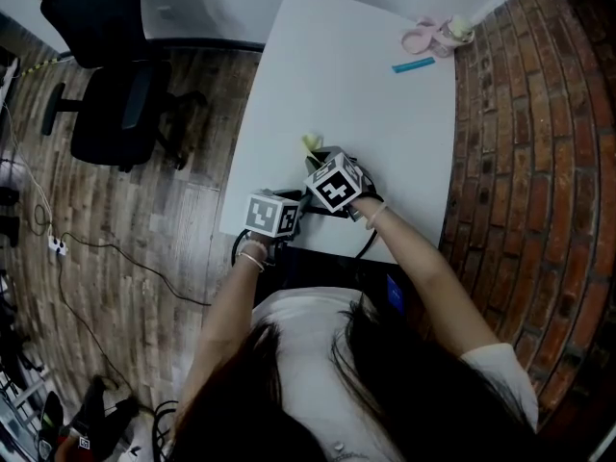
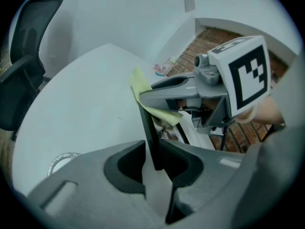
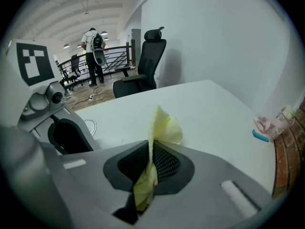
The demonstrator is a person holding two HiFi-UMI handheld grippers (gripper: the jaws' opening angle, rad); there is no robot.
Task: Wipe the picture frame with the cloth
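Yellow on black, seemingly mid-wipe: pinches cloth [image 3: 164,128] in right gripper [image 3: 148,151], clamps picture frame [image 2: 148,128] edge-on in left gripper [image 2: 155,163]; next likely calls for dragging cloth along the edge ahead of the left jaws.

Pale yellow cloth [image 3: 161,128]. Black edge on the picture frame [image 2: 148,123]. Grey bodies with black inner pads on the left gripper [image 2: 153,166] and right gripper [image 3: 145,175], each with a cube of black-and-white square markers. Plain white counter [image 1: 366,85]. Red-brown brick wall [image 1: 520,142]. Brown wood-plank floor [image 1: 144,229]. Black office chair [image 1: 106,75]. One blue item [image 1: 413,64], one pink item [image 1: 422,38].
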